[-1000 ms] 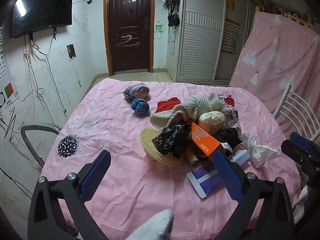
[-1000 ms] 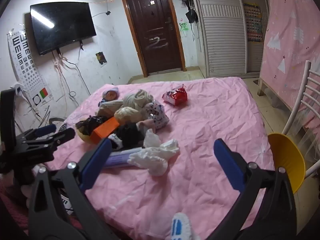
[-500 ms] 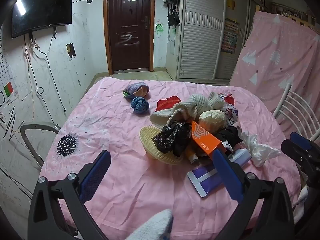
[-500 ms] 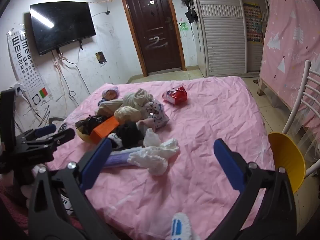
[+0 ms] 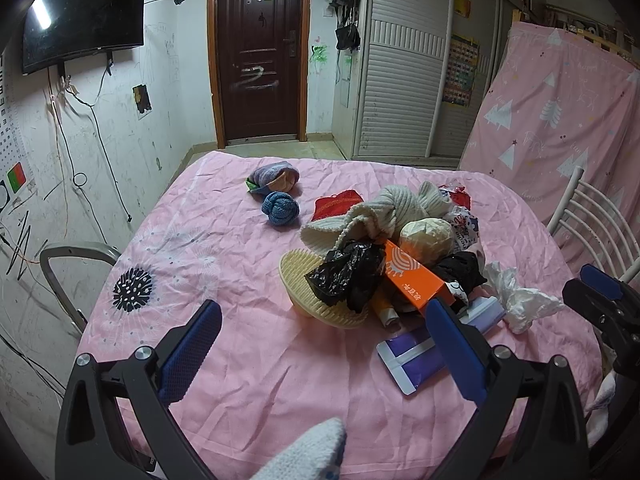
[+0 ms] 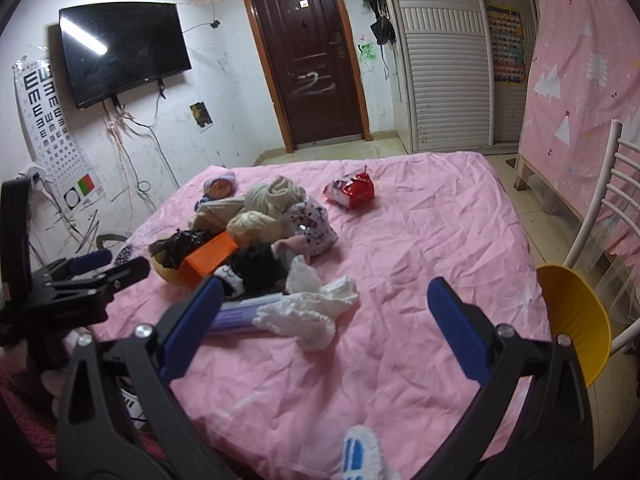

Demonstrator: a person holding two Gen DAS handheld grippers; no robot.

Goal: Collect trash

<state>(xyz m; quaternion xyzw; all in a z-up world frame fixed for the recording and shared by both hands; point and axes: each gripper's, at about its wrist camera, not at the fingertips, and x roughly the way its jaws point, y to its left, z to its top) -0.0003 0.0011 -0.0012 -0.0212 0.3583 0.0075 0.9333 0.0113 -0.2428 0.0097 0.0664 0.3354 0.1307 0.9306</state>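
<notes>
A heap of things lies on the pink-covered table (image 5: 240,264): a black plastic bag (image 5: 346,276), an orange box (image 5: 416,280), crumpled white tissue (image 5: 520,300), a purple packet (image 5: 420,354), knitted balls and cloths. In the right wrist view I see the tissue (image 6: 308,314), the orange box (image 6: 208,256) and a red snack wrapper (image 6: 354,190) lying apart. My left gripper (image 5: 320,352) is open and empty, short of the heap. My right gripper (image 6: 324,328) is open and empty, near the tissue.
A yellow brush (image 5: 316,300) lies under the black bag. A blue knitted ball (image 5: 280,208) and a purple hat (image 5: 274,176) lie at the far side. A white chair (image 5: 592,220) with a yellow seat (image 6: 576,316) stands to the right. A grey chair (image 5: 72,256) stands to the left.
</notes>
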